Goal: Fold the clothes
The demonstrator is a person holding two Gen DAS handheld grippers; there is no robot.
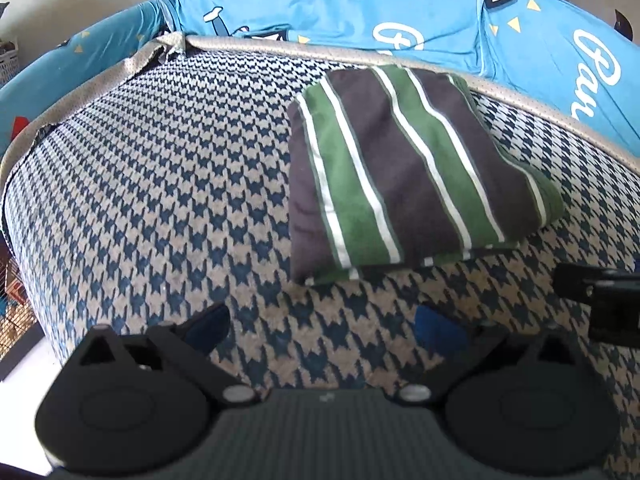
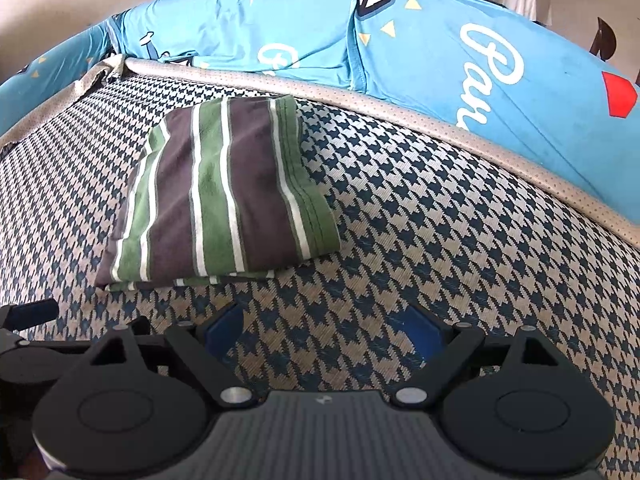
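A folded garment (image 1: 404, 176) with green, dark brown and white stripes lies flat on the houndstooth cushion (image 1: 160, 184). In the right wrist view the same garment (image 2: 224, 192) sits left of centre. My left gripper (image 1: 320, 328) hovers just short of its near edge, jaws wide apart, nothing between the blue pads (image 1: 208, 326). My right gripper (image 2: 324, 334) stands open too, to the right of the garment's near corner, blue pads (image 2: 424, 332) empty. Part of the right gripper (image 1: 600, 300) shows at the right edge of the left wrist view, and the left gripper's finger (image 2: 28, 312) shows at the left edge of the right wrist view.
Blue printed covers (image 1: 400, 12) drape the backrest behind a beige piped seam (image 1: 280, 46). The cushion's left edge drops to the floor (image 1: 20, 352). Bare houndstooth fabric (image 2: 460, 240) spreads to the right of the garment.
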